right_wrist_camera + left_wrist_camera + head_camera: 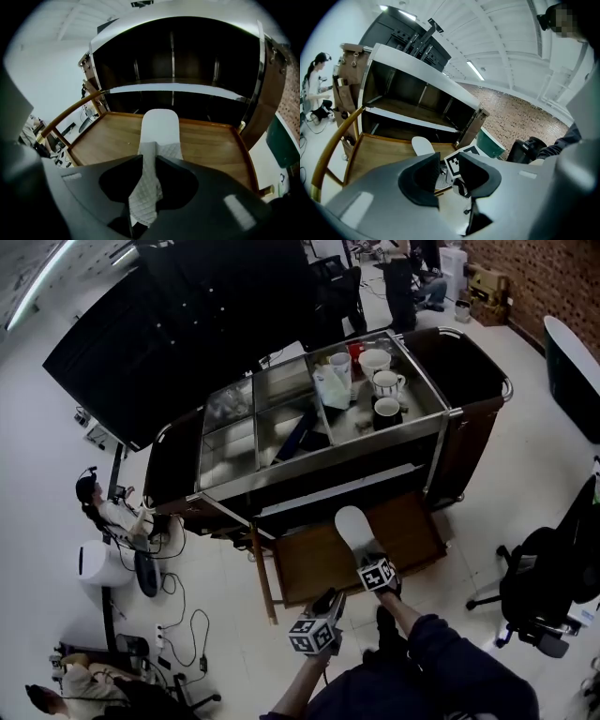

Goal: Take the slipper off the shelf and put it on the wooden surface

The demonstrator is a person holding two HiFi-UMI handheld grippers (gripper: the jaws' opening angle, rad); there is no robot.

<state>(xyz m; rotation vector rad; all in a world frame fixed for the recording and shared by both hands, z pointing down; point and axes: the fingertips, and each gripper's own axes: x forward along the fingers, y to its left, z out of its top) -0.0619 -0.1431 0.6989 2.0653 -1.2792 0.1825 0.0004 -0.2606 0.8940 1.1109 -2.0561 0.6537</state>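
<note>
A white slipper (354, 526) lies sole-down on the low wooden surface (314, 568) in front of the dark cart, toe toward the shelf. In the right gripper view the slipper (159, 125) rests on the wood (105, 138), and its quilted upper runs back between the jaws of my right gripper (149, 160). Those jaws stand slightly apart around the fabric. In the head view my right gripper (367, 557) sits at the slipper's heel end. My left gripper (330, 599) hovers off the wood's near edge. It is open and empty (449, 164), and past it I see the slipper (423, 145).
The dark cart (469, 381) carries metal trays and several cups (386, 382) on top, and its shelf (178, 89) opens just behind the wood. A curved wooden rail (70, 115) edges the wood's left side. An office chair (544, 592) stands at right. A seated person (103, 512) and floor cables are at left.
</note>
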